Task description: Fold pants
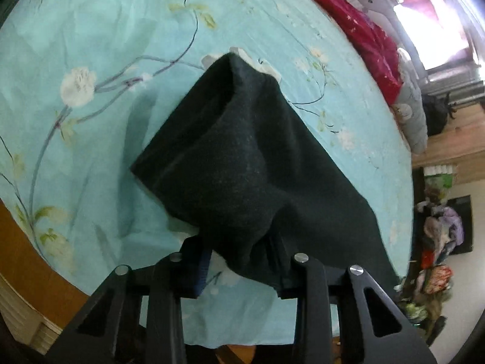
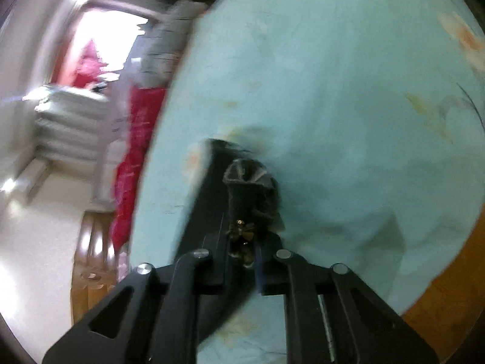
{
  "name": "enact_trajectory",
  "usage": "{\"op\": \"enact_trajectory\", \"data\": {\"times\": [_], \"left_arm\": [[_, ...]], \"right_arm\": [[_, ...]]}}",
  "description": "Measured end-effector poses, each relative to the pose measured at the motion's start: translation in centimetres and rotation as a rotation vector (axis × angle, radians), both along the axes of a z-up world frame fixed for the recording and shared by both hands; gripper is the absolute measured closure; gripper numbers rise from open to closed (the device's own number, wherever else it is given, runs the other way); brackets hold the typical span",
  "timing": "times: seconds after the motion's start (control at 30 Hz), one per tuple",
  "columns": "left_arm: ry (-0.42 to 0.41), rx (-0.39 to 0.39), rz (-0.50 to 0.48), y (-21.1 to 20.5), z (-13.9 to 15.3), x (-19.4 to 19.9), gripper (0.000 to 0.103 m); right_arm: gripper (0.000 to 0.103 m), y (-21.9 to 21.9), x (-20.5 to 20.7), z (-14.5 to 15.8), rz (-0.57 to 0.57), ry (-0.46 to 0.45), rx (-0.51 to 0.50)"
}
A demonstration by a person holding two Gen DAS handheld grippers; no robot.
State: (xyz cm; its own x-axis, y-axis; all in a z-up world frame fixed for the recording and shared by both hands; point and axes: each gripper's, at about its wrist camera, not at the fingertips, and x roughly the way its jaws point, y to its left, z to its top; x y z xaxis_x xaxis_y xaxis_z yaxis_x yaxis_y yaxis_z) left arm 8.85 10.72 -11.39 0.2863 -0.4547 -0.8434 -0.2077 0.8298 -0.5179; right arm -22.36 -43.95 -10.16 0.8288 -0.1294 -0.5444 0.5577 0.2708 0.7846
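Left gripper (image 1: pixel 242 257), black two-finger tool, is clamped on a bunched fold of the dark green-black fabric pants (image 1: pixel 242 157), w/ the cloth draping fwd from the fingers over the light turquoise floral bedsheet (image 1: pixel 91 60). Right gripper (image 2: pixel 245 242) is pinched tight on a gathered edge of the same pants (image 2: pixel 245 182), held just above the sheet (image 2: pixel 348 106); view is motion-blurred. Red quilted blanket (image 1: pixel 357 30) lies along the bed's far edge.

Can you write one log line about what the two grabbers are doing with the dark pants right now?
step: fold pants | left tool: shut on dark pants, lifted over blue floral sheet | right tool: shut on bunched dark fabric | right view: blurred
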Motion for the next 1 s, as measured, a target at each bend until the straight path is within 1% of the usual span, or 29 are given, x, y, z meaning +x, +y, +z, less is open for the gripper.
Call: {"op": "enact_trajectory", "data": {"times": [0.03,0.07,0.13,0.17,0.2,0.23,0.27,0.3,0.33,0.37,0.4,0.47,0.5,0.53,0.57,0.63,0.67,0.73,0.77,0.83,0.87,0.97,1.0], "left_arm": [[0.011,0.004,-0.002,-0.1,-0.3,0.2,0.070],[0.022,0.001,0.002,0.0,-0.5,0.3,0.070],[0.031,-0.008,0.006,0.2,-0.4,-0.4,0.070],[0.036,0.010,-0.021,-0.1,0.0,-0.6,0.070],[0.031,0.020,-0.057,-0.3,0.4,-0.9,0.071],[0.016,0.029,-0.105,-0.8,1.0,-1.2,0.071],[-0.019,0.030,-0.177,-1.5,2.2,-1.9,0.070],[-0.052,0.041,-0.235,-2.0,3.3,-2.4,0.064],[-0.100,0.076,-0.301,-3.0,4.7,-2.9,0.059],[-0.141,0.112,-0.342,-3.9,5.9,-3.2,0.044],[-0.200,0.156,-0.381,-5.1,7.3,-3.5,0.031],[-0.279,0.197,-0.429,-7.6,9.3,-3.4,0.029],[-0.299,0.201,-0.465,-9.5,10.1,-3.0,0.028],[-0.302,0.201,-0.496,-11.1,10.6,-2.6,0.028],[-0.298,0.200,-0.529,-13.1,10.9,-2.0,0.028],[-0.291,0.210,-0.604,-18.0,11.3,-1.5,0.028],[-0.294,0.217,-0.659,-21.3,11.6,-0.9,0.028],[-0.321,0.237,-0.753,-26.3,12.4,-0.8,0.028],[-0.341,0.255,-0.809,-29.3,12.8,-0.7,0.028],[-0.364,0.273,-0.928,-35.8,13.2,-0.7,0.028],[-0.360,0.273,-0.990,-39.5,13.1,-0.8,0.028],[-0.329,0.258,-1.106,-47.2,12.5,-1.2,0.028],[-0.310,0.253,-1.141,-50.4,12.0,-1.4,0.028]], "right_arm": [[0.090,0.3,0.1,0.8,0.010,0.023,-0.046],[0.090,0.3,0.3,1.0,0.022,0.039,-0.060],[0.088,0.0,0.4,-0.3,0.021,0.112,-0.030],[0.086,0.0,0.4,-1.4,0.028,0.136,-0.003],[0.086,0.0,0.1,-2.1,0.021,0.129,0.019],[0.085,0.2,-0.4,-2.4,0.005,0.098,0.033],[0.084,0.3,-1.1,-2.6,-0.007,0.060,0.050],[0.082,0.2,-1.6,-2.5,-0.012,0.048,0.055],[0.080,0.2,-2.0,-2.5,-0.014,0.046,0.052],[0.078,0.2,-2.4,-2.5,-0.014,0.040,0.042],[0.076,0.3,-2.8,-2.4,-0.015,0.030,0.034],[0.070,0.2,-3.4,-2.6,-0.019,-0.006,0.035],[0.067,0.1,-3.5,-2.7,-0.018,-0.027,0.042],[0.060,0.1,-3.6,-3.0,-0.017,-0.047,0.050],[0.057,0.1,-3.4,-3.2,-0.018,-0.063,0.058],[0.056,0.2,-3.0,-3.6,-0.016,-0.092,0.067],[0.056,0.2,-2.9,-3.7,-0.012,-0.109,0.068],[0.056,0.4,-2.9,-3.9,0.001,-0.136,0.068],[0.056,0.4,-2.8,-4.0,0.014,-0.155,0.067],[0.056,0.6,-3.0,-4.2,0.022,-0.159,0.057],[0.056,0.7,-3.2,-4.4,0.023,-0.167,0.057],[0.057,0.8,-3.9,-5.1,0.029,-0.198,0.073],[0.057,0.8,-4.0,-5.2,0.031,-0.207,0.079]]}}
